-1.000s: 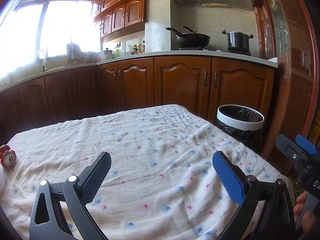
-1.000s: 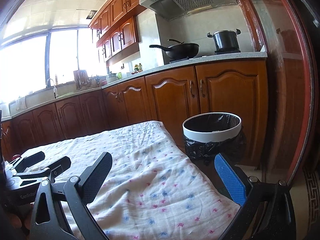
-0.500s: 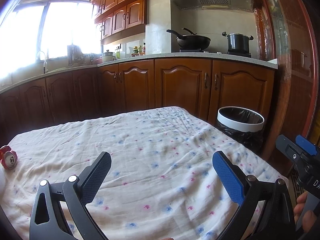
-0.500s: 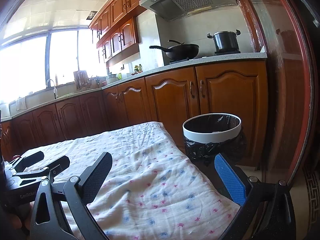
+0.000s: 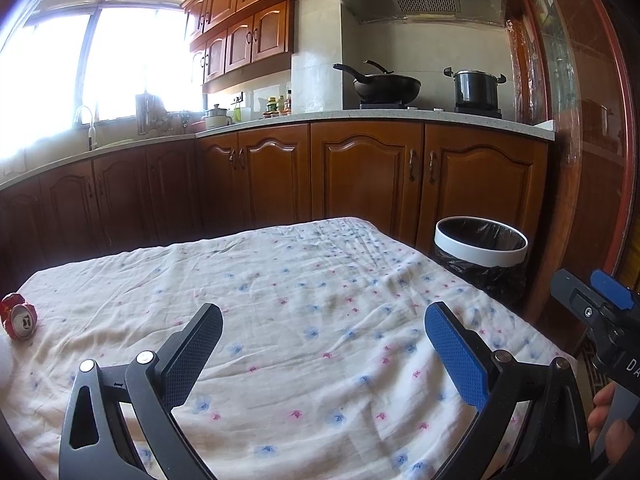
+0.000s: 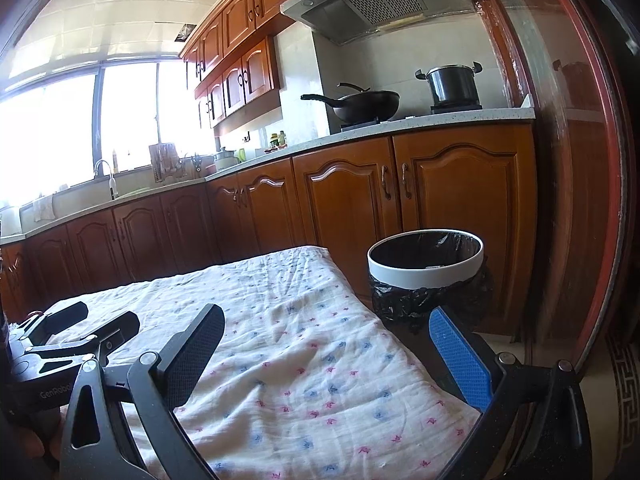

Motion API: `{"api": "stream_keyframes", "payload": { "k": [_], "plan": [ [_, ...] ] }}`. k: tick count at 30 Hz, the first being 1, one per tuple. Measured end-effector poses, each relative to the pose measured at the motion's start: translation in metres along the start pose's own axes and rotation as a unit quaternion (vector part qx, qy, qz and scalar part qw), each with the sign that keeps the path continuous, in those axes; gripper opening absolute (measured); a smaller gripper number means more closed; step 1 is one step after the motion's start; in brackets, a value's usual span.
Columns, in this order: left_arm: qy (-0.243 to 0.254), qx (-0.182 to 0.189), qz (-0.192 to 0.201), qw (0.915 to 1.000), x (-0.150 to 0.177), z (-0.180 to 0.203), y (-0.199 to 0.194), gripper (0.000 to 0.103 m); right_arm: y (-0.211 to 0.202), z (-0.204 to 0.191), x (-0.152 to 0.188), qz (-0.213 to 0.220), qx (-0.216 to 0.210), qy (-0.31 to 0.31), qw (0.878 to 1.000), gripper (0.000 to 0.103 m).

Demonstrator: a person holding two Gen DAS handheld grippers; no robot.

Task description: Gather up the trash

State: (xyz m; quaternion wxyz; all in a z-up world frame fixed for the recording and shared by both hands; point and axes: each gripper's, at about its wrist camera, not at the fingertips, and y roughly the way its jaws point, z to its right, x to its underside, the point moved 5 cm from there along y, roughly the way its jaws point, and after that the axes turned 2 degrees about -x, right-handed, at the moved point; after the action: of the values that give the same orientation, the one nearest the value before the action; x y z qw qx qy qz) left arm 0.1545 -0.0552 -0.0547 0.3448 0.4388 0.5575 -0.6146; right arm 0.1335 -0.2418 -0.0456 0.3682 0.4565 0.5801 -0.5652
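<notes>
A crushed red can [image 5: 18, 318] lies on the flowered cloth at the table's far left edge in the left wrist view. A white-rimmed bin with a black bag [image 5: 482, 254] stands on the floor off the table's far right corner; it also shows in the right wrist view [image 6: 426, 276]. My left gripper [image 5: 322, 326] is open and empty over the cloth, well to the right of the can. My right gripper [image 6: 326, 330] is open and empty over the table's right edge, short of the bin.
The table is covered by a white flowered cloth [image 5: 304, 320]. Wooden kitchen cabinets [image 5: 360, 176] run behind it, with a wok [image 5: 380, 86] and a pot [image 5: 476, 88] on the stove. A wooden door frame [image 6: 576, 200] stands at the right.
Both grippers stay open and almost still. The left view has tilted up slightly.
</notes>
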Motion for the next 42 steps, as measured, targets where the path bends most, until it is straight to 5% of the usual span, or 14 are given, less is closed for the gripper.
{"api": "stream_keyframes", "payload": {
  "k": [42],
  "plan": [
    [-0.001, 0.009, -0.006, 0.9999, -0.001, -0.005, 0.002, 0.102, 0.0005, -0.0044, -0.0034, 0.0, -0.008, 0.0, 1.0, 0.103]
  ]
}}
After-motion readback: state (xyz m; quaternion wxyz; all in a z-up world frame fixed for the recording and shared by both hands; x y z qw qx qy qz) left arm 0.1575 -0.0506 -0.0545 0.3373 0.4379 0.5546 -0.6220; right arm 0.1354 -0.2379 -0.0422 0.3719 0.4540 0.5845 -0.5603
